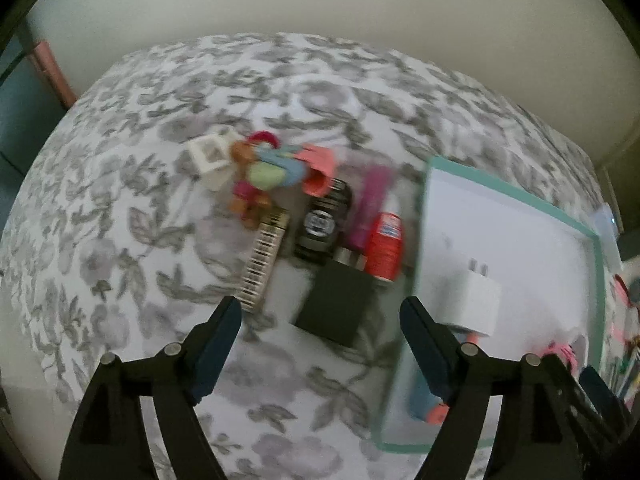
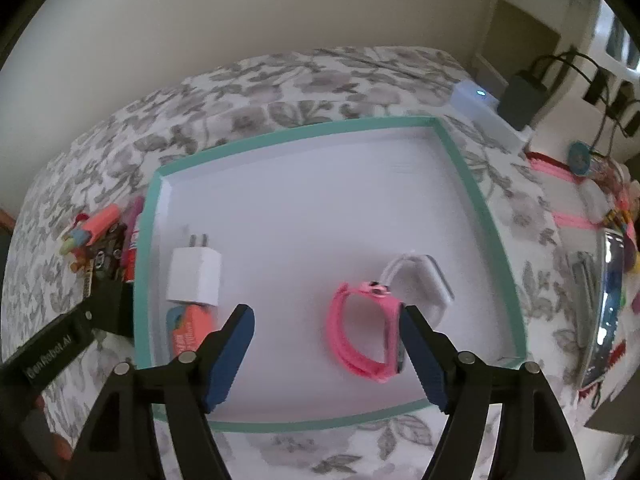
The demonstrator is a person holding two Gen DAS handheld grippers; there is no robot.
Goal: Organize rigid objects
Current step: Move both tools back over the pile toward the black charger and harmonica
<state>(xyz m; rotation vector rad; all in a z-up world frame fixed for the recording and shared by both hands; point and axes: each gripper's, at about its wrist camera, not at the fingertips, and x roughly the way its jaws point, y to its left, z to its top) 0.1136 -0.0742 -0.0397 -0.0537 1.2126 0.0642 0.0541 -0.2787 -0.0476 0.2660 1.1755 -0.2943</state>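
Note:
A white tray with a teal rim (image 2: 472,184) lies on a flower-patterned bedspread (image 1: 120,208); it also shows in the left wrist view (image 1: 520,224). In it lie a white charger plug (image 2: 194,276), an orange and blue card (image 2: 188,330), a pink watch (image 2: 370,330) and a white watch (image 2: 424,280). My right gripper (image 2: 326,320) is open above the tray's near part, empty. My left gripper (image 1: 320,312) is open and empty, just short of a black cube (image 1: 340,304). Beyond the cube lie a gold comb-like bar (image 1: 264,264), a black jar (image 1: 322,224), a red bottle (image 1: 386,246), a purple tube (image 1: 368,208), colourful toys (image 1: 272,172) and a white block (image 1: 210,156).
A white box with a light (image 2: 480,100) and a dark power adapter with cables (image 2: 524,96) sit at the bed's far right. A shiny pouch and colourful clutter (image 2: 608,288) lie right of the tray. A plain wall stands behind the bed.

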